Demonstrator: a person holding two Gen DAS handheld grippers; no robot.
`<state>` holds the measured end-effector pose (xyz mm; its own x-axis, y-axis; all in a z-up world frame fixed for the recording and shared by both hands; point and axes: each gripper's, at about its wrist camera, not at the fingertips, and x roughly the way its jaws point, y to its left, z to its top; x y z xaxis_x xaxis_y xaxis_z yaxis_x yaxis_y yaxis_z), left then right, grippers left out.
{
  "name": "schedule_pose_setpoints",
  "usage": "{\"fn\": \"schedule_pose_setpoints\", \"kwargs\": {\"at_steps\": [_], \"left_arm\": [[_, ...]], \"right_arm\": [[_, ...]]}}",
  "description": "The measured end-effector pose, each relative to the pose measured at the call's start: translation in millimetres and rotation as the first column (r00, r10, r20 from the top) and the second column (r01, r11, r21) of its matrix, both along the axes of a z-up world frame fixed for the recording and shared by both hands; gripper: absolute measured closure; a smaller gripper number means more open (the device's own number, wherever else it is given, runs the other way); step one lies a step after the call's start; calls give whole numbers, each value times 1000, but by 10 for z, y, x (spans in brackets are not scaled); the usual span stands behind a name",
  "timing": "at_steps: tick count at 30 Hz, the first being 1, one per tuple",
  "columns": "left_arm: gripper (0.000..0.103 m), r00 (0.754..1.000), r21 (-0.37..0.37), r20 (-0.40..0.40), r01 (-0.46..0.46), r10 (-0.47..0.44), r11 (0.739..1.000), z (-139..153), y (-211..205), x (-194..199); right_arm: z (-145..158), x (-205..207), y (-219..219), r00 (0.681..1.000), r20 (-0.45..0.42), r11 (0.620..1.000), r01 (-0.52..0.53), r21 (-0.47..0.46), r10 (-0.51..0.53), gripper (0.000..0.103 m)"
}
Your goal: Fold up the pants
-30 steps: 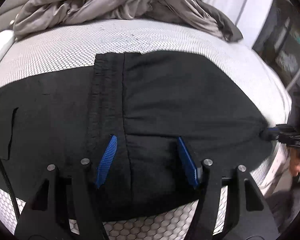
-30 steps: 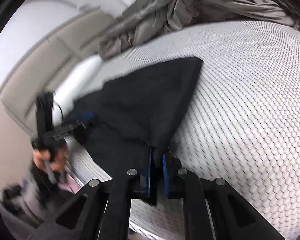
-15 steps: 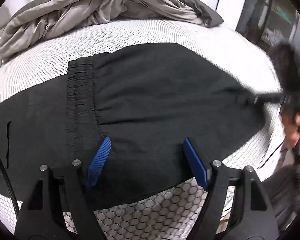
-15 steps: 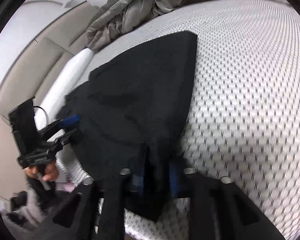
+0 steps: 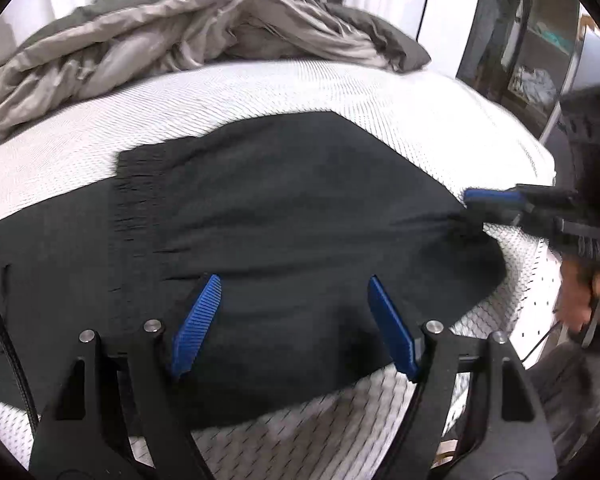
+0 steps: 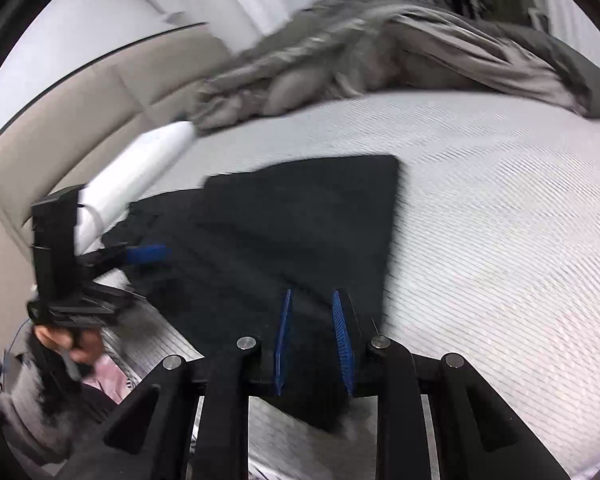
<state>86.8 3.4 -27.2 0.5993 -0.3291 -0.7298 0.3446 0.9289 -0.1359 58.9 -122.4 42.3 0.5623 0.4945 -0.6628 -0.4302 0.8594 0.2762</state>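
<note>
Black pants [image 5: 300,200] lie folded on the white honeycomb-patterned mattress [image 5: 260,88], with the gathered waistband [image 5: 118,208] at the left. My left gripper [image 5: 295,284] hovers open over the near edge of the cloth, nothing between its blue pads. From the right wrist, the pants [image 6: 300,220] spread ahead. The right gripper [image 6: 312,294] sits at the pants' near corner. Its jaws are opening, a narrow gap shows between the pads, and the cloth lies under them unpinched. That gripper [image 5: 476,200] also shows at the pants' right tip, and the left gripper [image 6: 152,254] at the far left.
A crumpled grey duvet [image 5: 180,28] fills the back of the bed [image 6: 380,40]. A beige headboard [image 6: 80,120] and a white bolster [image 6: 140,164] run along the left. A person's hand [image 5: 580,300] grips the right tool beyond the mattress edge. Bare mattress [image 6: 500,220] stretches right of the pants.
The right gripper's pads, shut on the pants' corner before, have parted and the cloth lies flat. The left gripper's jaws widened and it drew back toward the near edge.
</note>
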Motion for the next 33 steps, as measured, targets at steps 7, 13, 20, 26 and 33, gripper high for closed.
{"fn": "schedule_pose_setpoints", "kwargs": {"at_steps": [7,13,20,26,33], "left_arm": [[32,995,81,11,102,-103,992,-176,139,-125],[33,1000,58,-5,30,-30,998,-45,538,-258],[32,998,-18,66,17,-16,1000,197,343,-9],[34,999,114,-1,43,-43,993,-165,275,274],[34,999,152,-11,-36,38,988,-104,557,100]], "right_arm": [[-558,47,862,983,-17,945,-178,-273,180,80],[-491,-53,103,999,-47,953,-15,-302,1,80],[-190,-61,382,996,89,982,8,-190,9,74],[-572,313,826,992,17,947,-113,-301,123,74],[-616,219,-9,1000,-7,963,26,-268,-29,74]]}}
